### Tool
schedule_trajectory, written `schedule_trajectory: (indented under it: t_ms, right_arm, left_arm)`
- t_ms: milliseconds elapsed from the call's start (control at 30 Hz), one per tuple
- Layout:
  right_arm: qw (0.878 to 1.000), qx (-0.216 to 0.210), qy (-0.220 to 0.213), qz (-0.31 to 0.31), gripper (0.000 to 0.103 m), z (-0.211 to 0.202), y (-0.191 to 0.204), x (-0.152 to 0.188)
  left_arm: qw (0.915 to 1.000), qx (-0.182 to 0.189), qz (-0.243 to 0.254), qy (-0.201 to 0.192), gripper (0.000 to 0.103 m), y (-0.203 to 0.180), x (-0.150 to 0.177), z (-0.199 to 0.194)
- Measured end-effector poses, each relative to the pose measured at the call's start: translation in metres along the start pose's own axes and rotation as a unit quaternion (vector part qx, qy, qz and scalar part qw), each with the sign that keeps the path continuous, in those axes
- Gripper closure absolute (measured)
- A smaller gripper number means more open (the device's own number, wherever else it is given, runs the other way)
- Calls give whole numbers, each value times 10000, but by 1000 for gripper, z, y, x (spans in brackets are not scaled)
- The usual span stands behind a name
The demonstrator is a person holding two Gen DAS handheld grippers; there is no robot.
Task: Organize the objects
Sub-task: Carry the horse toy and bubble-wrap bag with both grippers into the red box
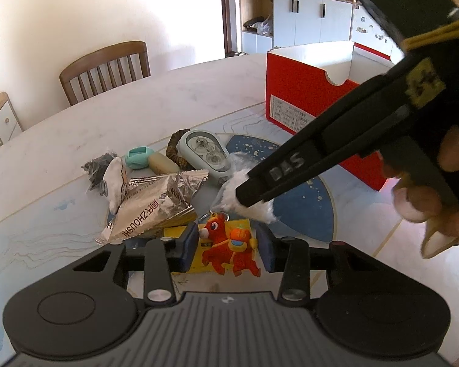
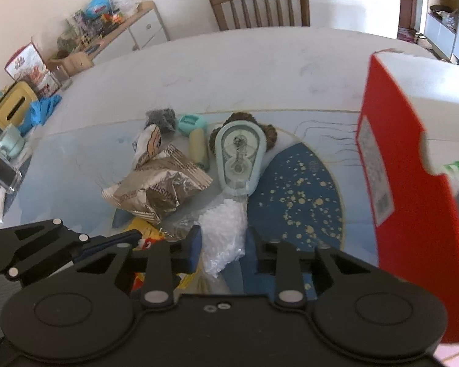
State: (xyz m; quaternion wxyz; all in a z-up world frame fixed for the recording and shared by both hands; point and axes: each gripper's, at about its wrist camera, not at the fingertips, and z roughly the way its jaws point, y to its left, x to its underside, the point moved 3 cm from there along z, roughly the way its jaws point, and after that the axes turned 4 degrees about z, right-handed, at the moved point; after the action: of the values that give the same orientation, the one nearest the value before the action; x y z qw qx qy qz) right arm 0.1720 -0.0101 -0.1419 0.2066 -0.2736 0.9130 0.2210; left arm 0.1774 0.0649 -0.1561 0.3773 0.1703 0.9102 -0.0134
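Note:
A pile of small objects lies on the table. A red plush horse keychain point(image 1: 229, 249) lies on a yellow card between the open fingers of my left gripper point(image 1: 228, 246). My right gripper point(image 2: 225, 244) has its jaws around a clear plastic bag of white bits point(image 2: 226, 229), which also shows in the left wrist view point(image 1: 248, 189) under the right gripper's tips. A silver snack packet point(image 1: 156, 202) point(image 2: 162, 189), a pale blue tape dispenser point(image 1: 203, 153) point(image 2: 238, 156), a teal eraser point(image 1: 139, 157) and a beige bar point(image 1: 163, 163) lie behind. An open red box point(image 1: 309, 98) point(image 2: 407, 183) stands to the right.
A wooden chair point(image 1: 107, 70) stands at the table's far side. A cluttered sideboard point(image 2: 85, 39) lines the wall at left. A yellow tissue box point(image 2: 12, 105) and a cup point(image 2: 10, 142) stand at the table's left edge. White cabinets point(image 1: 309, 21) stand behind the box.

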Motion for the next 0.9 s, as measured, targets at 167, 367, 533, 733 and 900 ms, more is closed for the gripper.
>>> schedule_trajectory:
  t_ms: [167,367,533,733,900]
  right_arm:
    - [9999,-41,-154,39,75,-26,-3,3]
    - [9994,-65,-317,83,75,-58,-8,8]
    - [9990,-50,-445,45,75,-83,-10,11]
    - [9977,53,-667,123,75,-111,-21,11]
    - [9959,79,-875,207,75,-133,-37,11]
  left_arm:
    - [10000,-2,-19,-62,62,0,-6,-12]
    - [9998,53,-119,-143,62,-1,-16,-29]
    - [9997,83,-116,-195,62,-6,-31,-46]
    - [9995,120,-82,-284,62,-17,-54,-63]
    - [9993,79,-53,-361,62,-29,-71,-70]
